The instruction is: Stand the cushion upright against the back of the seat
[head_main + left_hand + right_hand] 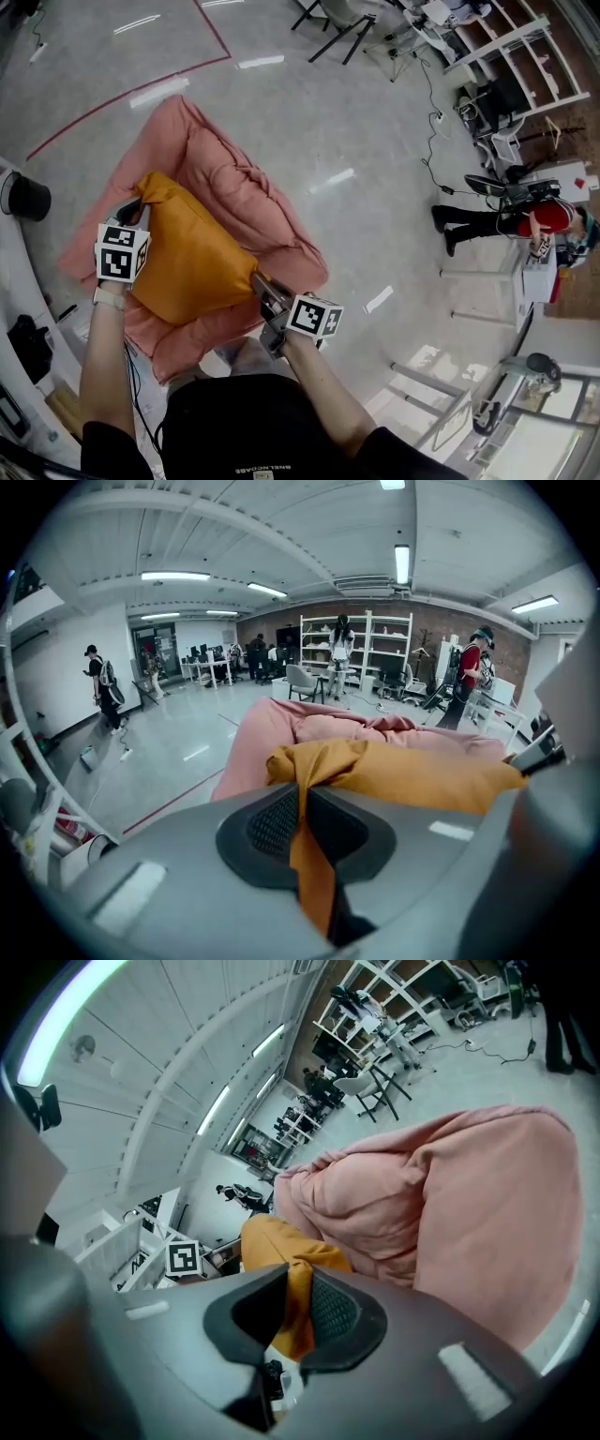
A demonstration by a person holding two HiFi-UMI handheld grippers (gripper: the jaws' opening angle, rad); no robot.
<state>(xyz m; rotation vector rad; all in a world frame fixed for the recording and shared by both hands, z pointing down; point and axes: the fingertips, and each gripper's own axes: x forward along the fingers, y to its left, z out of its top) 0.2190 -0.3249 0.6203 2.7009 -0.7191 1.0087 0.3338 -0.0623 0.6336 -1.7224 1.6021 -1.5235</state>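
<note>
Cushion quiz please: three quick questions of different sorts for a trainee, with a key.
1. True or false: the left gripper is empty.
2. The seat behind the cushion is: A pink; B blue; C green.
3. Fill in: the right gripper's jaws are shut on the ____.
Key: 1 false; 2 A; 3 cushion.

One orange cushion [192,258], one pink seat [246,187], two grippers, a left gripper [139,204] and a right gripper [259,280], one person in red [544,220] far right, one black round container [28,198] far left
</note>
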